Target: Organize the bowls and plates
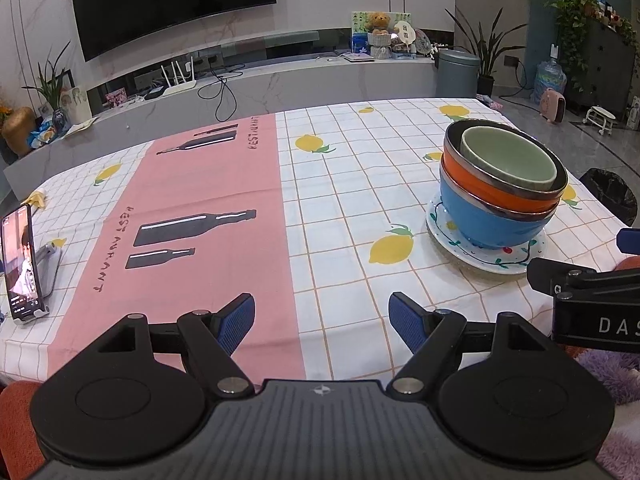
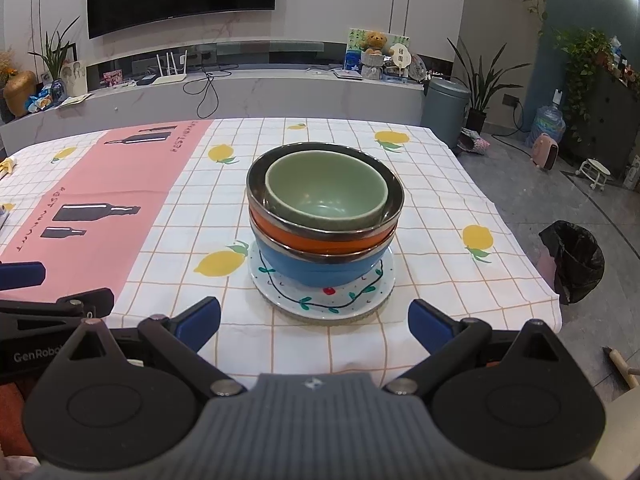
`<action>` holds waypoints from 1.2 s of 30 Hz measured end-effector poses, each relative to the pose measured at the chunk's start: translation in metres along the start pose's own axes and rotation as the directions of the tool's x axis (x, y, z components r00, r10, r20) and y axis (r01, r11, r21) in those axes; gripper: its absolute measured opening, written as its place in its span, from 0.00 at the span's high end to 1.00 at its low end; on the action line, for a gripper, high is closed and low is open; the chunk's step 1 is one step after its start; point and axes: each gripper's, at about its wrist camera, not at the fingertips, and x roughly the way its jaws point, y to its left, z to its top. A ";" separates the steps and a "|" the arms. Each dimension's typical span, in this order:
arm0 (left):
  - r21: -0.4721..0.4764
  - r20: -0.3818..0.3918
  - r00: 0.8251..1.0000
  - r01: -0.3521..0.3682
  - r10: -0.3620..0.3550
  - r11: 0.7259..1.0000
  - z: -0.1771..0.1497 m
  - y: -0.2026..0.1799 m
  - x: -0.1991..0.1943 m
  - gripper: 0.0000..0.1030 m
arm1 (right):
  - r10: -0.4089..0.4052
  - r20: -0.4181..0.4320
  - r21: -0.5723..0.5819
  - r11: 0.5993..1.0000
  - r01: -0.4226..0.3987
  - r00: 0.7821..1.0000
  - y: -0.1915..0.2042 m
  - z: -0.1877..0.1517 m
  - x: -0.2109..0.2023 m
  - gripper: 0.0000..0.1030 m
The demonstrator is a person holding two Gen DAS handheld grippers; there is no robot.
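A stack stands on the lemon-print tablecloth: a white painted plate at the bottom, then a blue bowl, an orange bowl with a steel rim, and a green bowl nested on top. The stack also shows at the right in the left wrist view, with the plate, blue bowl, orange bowl and green bowl. My right gripper is open and empty, just in front of the plate. My left gripper is open and empty, to the left of the stack.
A phone on a stand sits at the table's left edge. A pink printed mat covers the left part of the table. A black bin stands on the floor beyond the right table edge.
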 end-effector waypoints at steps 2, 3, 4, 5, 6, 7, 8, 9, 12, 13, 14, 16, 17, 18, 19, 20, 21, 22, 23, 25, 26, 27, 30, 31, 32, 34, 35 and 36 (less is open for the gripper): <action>0.002 -0.001 1.000 0.000 0.000 1.000 0.000 0.000 0.000 0.13 | 0.001 -0.001 0.002 1.000 -0.001 1.000 -0.001 0.000 0.000 0.05; 0.002 -0.002 1.000 -0.001 0.001 1.000 0.000 -0.001 0.000 0.13 | 0.003 -0.002 0.002 1.000 -0.003 1.000 -0.001 0.000 0.001 0.05; 0.003 -0.002 1.000 0.000 0.000 1.000 0.000 -0.001 0.000 0.13 | 0.004 -0.004 0.003 1.000 -0.004 1.000 -0.001 0.000 0.001 0.05; 0.004 -0.002 1.000 0.000 0.000 1.000 0.000 -0.001 0.000 0.13 | 0.004 -0.006 0.003 1.000 -0.004 1.000 -0.001 0.000 0.002 0.05; 0.004 -0.002 1.000 0.000 0.000 1.000 0.000 -0.001 0.000 0.13 | 0.006 -0.007 0.003 1.000 -0.006 1.000 -0.001 0.000 0.002 0.05; 0.004 -0.001 1.000 -0.001 0.001 1.000 0.000 -0.001 0.000 0.13 | 0.007 -0.008 0.003 1.000 -0.007 1.000 -0.001 0.000 0.002 0.05; 0.004 0.000 1.000 0.000 0.000 1.000 0.001 -0.001 0.000 0.13 | 0.006 -0.008 0.002 1.000 -0.006 1.000 -0.001 0.000 0.002 0.05; 0.005 0.000 1.000 0.000 0.000 1.000 0.001 -0.001 0.000 0.13 | 0.006 -0.007 0.002 1.000 -0.006 1.000 -0.001 0.000 0.002 0.05; 0.005 0.001 1.000 0.001 -0.001 1.000 0.001 -0.002 0.000 0.13 | 0.004 -0.004 0.002 1.000 -0.004 1.000 -0.001 -0.001 0.002 0.05; 0.005 0.001 1.000 0.000 0.000 1.000 0.001 -0.002 0.000 0.13 | 0.004 -0.004 0.002 1.000 -0.004 1.000 -0.001 -0.001 0.002 0.05; 0.005 0.001 1.000 0.000 0.000 1.000 0.001 -0.002 0.000 0.13 | 0.002 -0.004 0.002 1.000 -0.002 1.000 -0.001 -0.001 0.002 0.05; 0.007 0.002 1.000 0.000 0.000 1.000 0.000 -0.002 0.000 0.13 | 0.004 -0.003 0.003 1.000 -0.004 1.000 -0.001 -0.001 0.002 0.05; 0.008 0.003 1.000 0.001 -0.001 1.000 0.000 -0.002 -0.001 0.13 | 0.004 -0.002 0.003 1.000 -0.004 1.000 -0.001 -0.001 0.002 0.05; 0.008 0.005 1.000 0.001 -0.001 1.000 0.000 -0.002 -0.001 0.13 | 0.005 -0.001 0.003 1.000 -0.005 1.000 0.000 -0.001 0.001 0.05; 0.008 0.005 1.000 0.001 -0.001 1.000 0.001 -0.002 -0.001 0.13 | 0.007 0.000 0.002 1.000 -0.007 1.000 0.000 -0.001 0.001 0.05; 0.008 0.005 1.000 0.001 -0.001 1.000 0.001 -0.002 -0.001 0.13 | 0.009 0.000 0.001 1.000 -0.009 1.000 0.000 -0.001 0.001 0.05; 0.007 0.005 1.000 0.001 -0.001 1.000 0.001 -0.002 -0.001 0.13 | 0.009 0.002 0.000 1.000 -0.009 1.000 0.000 -0.001 0.001 0.05; 0.007 0.006 1.000 0.000 0.000 1.000 0.001 -0.002 -0.001 0.13 | 0.010 0.003 -0.002 1.000 -0.010 1.000 0.001 -0.001 0.001 0.05; 0.006 0.006 1.000 0.000 0.000 1.000 0.001 -0.001 -0.001 0.13 | 0.011 0.004 -0.002 1.000 -0.011 1.000 0.001 -0.001 0.000 0.05; 0.005 0.007 1.000 0.000 -0.001 1.000 0.001 -0.001 -0.001 0.13 | 0.010 0.004 -0.003 1.000 -0.010 1.000 0.001 -0.001 0.000 0.05; 0.005 0.008 1.000 0.000 0.000 1.000 0.002 -0.001 -0.001 0.13 | 0.010 0.003 -0.002 1.000 -0.010 1.000 0.001 -0.001 0.000 0.05; 0.006 0.009 1.000 0.000 0.000 1.000 0.002 -0.001 -0.002 0.13 | 0.011 0.003 -0.001 1.000 -0.011 1.000 0.001 0.000 0.001 0.05; 0.009 0.009 1.000 0.000 0.000 1.000 0.002 -0.001 -0.001 0.13 | 0.011 0.000 0.001 1.000 -0.011 1.000 0.000 -0.001 0.002 0.05; 0.010 0.009 1.000 0.000 0.000 1.000 0.002 -0.001 -0.001 0.13 | 0.011 0.000 0.001 1.000 -0.011 1.000 0.000 -0.001 0.002 0.05; 0.011 0.009 1.000 0.000 0.000 1.000 0.002 -0.001 -0.001 0.13 | 0.013 0.000 0.000 1.000 -0.013 1.000 0.000 -0.001 0.002 0.05; 0.012 0.009 1.000 0.000 0.000 1.000 0.002 -0.001 -0.001 0.13 | 0.017 0.001 0.000 1.000 -0.017 1.000 0.000 -0.001 0.001 0.05; 0.012 0.008 1.000 0.000 0.000 1.000 0.002 -0.001 -0.001 0.13 | 0.018 0.000 -0.001 1.000 -0.018 1.000 0.000 -0.001 0.002 0.05; 0.013 0.009 1.000 0.000 0.000 1.000 0.002 -0.002 -0.001 0.13 | 0.019 0.000 -0.002 1.000 -0.019 1.000 0.000 -0.001 0.002 0.05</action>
